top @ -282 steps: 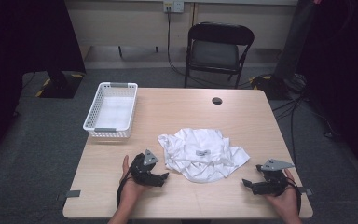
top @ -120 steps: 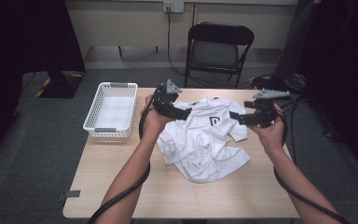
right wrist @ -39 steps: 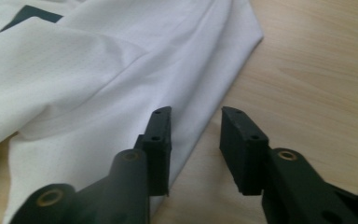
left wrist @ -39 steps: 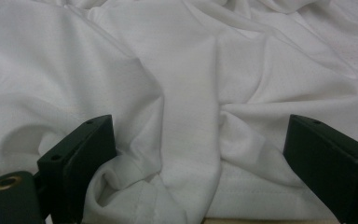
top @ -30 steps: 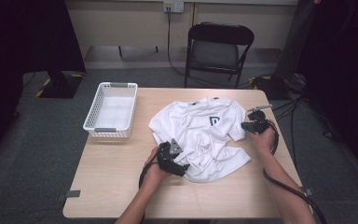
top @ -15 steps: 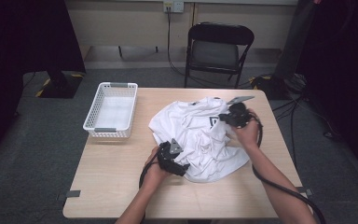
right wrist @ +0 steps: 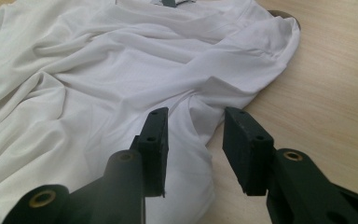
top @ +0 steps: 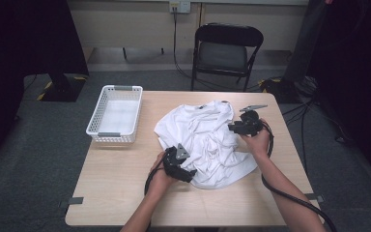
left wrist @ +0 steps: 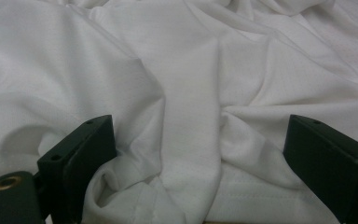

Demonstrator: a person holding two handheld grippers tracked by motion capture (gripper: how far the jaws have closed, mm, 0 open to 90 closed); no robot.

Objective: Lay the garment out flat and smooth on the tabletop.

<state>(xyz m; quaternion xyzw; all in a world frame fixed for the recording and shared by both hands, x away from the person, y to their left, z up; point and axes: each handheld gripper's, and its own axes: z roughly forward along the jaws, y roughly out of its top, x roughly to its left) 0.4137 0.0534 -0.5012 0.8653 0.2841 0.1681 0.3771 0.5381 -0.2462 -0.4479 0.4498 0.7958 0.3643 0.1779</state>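
Tongs on both sides stand released, left tongs [left wrist: 200, 182] at the near hem and right tongs [right wrist: 193, 149] at a sleeve fold of the rumpled white T-shirt [top: 207, 140] on the desk [top: 121, 188], so you have no fold completed yet.

Dark disc [right wrist: 286, 15] half hidden under shirt [right wrist: 121, 70].

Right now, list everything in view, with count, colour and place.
T-shirt: one, white, crumpled at the table's middle.
Basket: one, white, at the table's far left.
Table: one, light wood.
Chair: one, black, beyond the table.
Wall socket: one, white, on the far wall.
Left tongs: one, black, jaws wide open at the shirt's near edge.
Right tongs: one, black, jaws partly open over the shirt's right side.
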